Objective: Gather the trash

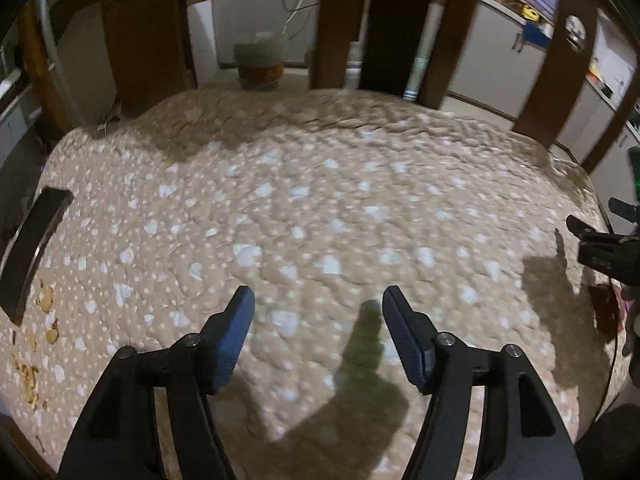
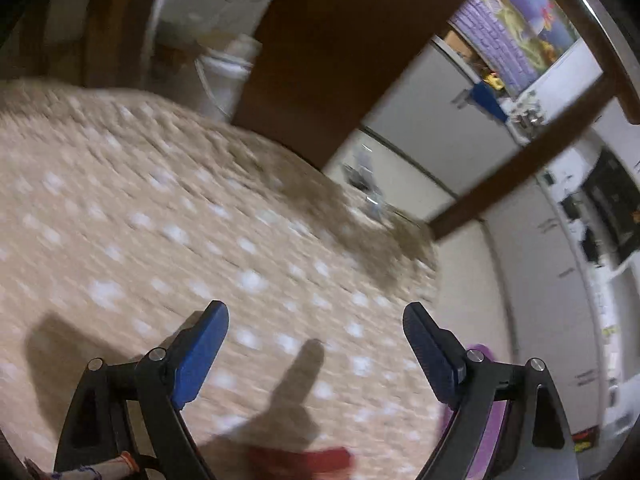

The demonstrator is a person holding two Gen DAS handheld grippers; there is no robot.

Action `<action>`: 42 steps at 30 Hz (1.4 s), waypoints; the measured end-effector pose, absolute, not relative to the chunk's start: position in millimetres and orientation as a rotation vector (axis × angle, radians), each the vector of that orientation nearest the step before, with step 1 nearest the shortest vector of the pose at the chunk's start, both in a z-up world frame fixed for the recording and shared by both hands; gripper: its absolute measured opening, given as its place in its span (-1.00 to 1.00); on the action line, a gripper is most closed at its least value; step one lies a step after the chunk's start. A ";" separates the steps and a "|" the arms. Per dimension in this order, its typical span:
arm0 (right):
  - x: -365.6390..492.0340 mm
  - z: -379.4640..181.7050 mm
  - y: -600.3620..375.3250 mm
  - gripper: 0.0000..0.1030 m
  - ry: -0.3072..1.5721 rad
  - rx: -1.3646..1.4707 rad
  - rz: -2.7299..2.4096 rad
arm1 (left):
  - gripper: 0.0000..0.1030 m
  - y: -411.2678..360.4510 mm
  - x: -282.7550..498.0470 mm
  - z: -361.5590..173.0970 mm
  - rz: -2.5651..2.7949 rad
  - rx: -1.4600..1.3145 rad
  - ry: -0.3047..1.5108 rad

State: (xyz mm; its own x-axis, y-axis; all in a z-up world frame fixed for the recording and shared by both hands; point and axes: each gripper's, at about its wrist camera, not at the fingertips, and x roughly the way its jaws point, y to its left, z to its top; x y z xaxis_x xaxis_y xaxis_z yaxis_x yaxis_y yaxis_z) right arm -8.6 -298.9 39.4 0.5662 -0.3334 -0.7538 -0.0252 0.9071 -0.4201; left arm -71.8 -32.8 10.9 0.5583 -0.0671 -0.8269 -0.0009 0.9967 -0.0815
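My left gripper is open and empty, held low over a beige bedcover with white spots. Yellowish crumbs or peel scraps lie on the cover at the far left. My right gripper is open and empty over the same cover; it also shows at the right edge of the left wrist view. A blurred red item lies on the cover just below it, and a small crumpled clear scrap lies near the cover's far edge. The right wrist view is motion-blurred.
A black phone-like slab lies at the cover's left edge. Dark wooden posts stand behind the cover, with a bucket on the floor beyond. White cabinets line the right side. A purple object sits under my right finger.
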 end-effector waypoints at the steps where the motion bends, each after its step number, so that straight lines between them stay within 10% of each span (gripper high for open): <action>1: -7.8 40.1 -293.8 0.79 0.969 -0.384 -0.162 | 0.30 -30.0 -70.7 8.2 -0.030 -0.081 0.984; 16: 25.0 12.6 -287.6 1.00 0.941 -0.018 0.094 | 0.50 -22.7 -6.0 2.5 0.001 0.013 0.971; 22: 16.6 18.8 -295.3 1.00 0.943 -0.009 0.097 | 0.98 -4.6 2.8 -12.2 -0.027 -0.096 0.973; 42: 20.9 16.6 -290.1 1.00 0.944 -0.013 0.099 | 1.00 -7.9 5.4 -15.9 0.001 -0.085 0.952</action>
